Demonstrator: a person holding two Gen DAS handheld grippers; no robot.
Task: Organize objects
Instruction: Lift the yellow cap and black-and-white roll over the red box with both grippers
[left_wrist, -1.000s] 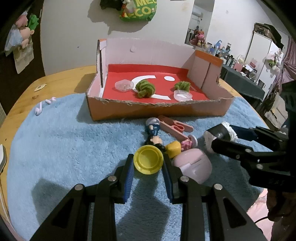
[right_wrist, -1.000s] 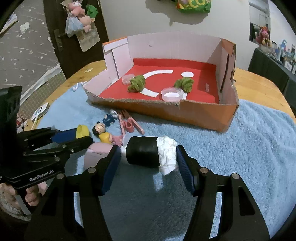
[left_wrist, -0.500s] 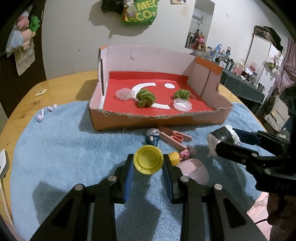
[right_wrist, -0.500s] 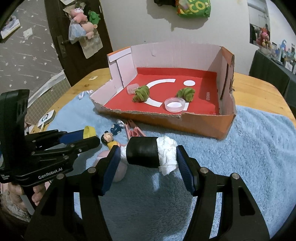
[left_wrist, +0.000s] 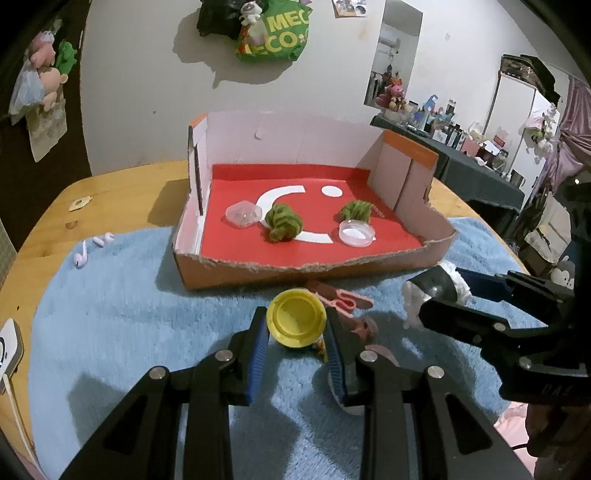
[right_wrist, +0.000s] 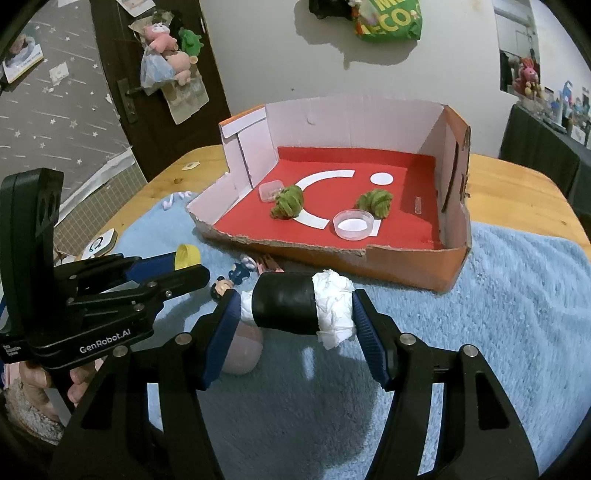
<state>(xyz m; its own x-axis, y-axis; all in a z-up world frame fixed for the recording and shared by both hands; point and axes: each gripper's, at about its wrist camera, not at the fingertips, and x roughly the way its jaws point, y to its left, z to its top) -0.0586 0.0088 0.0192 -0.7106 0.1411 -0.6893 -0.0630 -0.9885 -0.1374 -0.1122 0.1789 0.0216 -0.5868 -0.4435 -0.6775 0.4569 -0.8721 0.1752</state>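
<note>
Left gripper (left_wrist: 297, 328) clamps a round yellow plastic lid (left_wrist: 297, 322); right gripper (right_wrist: 295, 308) clamps a black roll with white tissue ends (right_wrist: 301, 307). Both hang before the torn red-floored cardboard box (right_wrist: 402, 275). Risk: 2 loads clipping its ragged front wall.

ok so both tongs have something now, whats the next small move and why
Probably carry both loads forward over the torn front wall of the cardboard box. The left tongs are shut on the yellow lid, the right tongs on the black roll stuffed with white tissue, both above the blue mat, and the red floor has bare space near the front.
</note>
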